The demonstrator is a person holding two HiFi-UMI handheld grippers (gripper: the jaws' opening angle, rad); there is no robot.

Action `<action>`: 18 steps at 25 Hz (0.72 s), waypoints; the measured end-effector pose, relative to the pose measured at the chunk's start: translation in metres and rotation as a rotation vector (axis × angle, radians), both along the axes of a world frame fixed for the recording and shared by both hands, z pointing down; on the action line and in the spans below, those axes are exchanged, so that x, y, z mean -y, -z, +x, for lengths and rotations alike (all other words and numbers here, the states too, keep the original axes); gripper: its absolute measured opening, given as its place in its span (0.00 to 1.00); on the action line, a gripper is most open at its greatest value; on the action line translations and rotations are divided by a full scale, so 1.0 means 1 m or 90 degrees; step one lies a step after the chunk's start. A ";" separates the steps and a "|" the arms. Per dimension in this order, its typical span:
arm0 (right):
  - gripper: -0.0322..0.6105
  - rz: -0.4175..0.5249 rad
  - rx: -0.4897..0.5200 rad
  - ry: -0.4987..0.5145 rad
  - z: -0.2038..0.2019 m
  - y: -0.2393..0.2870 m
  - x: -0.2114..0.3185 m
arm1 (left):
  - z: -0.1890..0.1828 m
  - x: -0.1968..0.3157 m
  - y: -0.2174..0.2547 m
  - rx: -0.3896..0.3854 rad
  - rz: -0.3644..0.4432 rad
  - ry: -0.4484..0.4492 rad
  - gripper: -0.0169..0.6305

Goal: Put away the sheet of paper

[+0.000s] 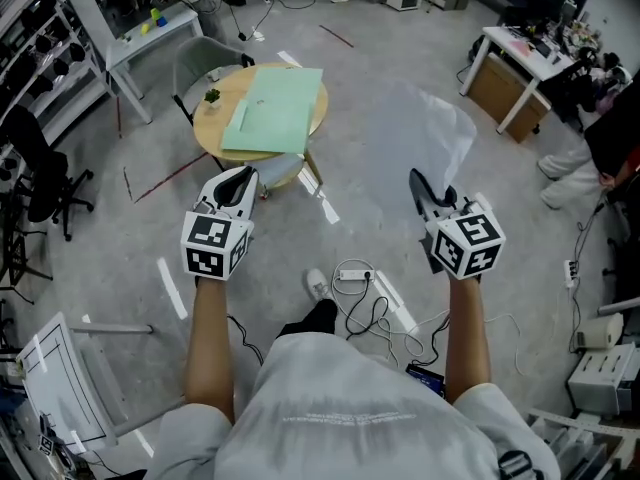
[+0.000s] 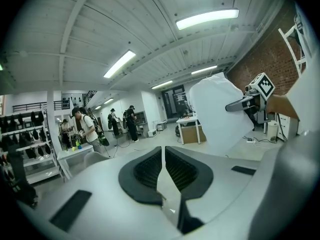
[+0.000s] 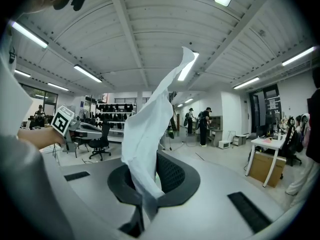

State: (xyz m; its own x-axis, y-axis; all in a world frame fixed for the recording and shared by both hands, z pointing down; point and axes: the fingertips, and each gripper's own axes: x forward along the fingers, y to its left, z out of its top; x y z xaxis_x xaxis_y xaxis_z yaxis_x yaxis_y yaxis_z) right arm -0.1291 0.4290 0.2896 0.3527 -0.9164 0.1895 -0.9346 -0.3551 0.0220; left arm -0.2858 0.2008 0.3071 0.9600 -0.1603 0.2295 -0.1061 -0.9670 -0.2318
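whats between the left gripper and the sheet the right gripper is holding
In the head view, only grey floor with a white tape strip lies between the left gripper and the sheet.

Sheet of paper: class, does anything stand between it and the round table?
Nothing visible does. Only bare floor lies between the sheet of paper, pinched in the right gripper, and the table; a grey seat sits at its near edge.
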 end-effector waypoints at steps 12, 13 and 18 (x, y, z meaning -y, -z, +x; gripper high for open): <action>0.10 -0.026 -0.008 -0.020 0.124 0.008 0.078 | 0.135 0.090 -0.008 -0.009 -0.035 -0.007 0.08; 0.10 -0.027 -0.008 -0.021 0.134 0.009 0.087 | 0.145 0.098 -0.007 -0.009 -0.036 -0.008 0.08; 0.10 -0.037 -0.010 -0.013 0.175 0.008 0.130 | 0.185 0.140 -0.008 -0.009 -0.038 0.000 0.08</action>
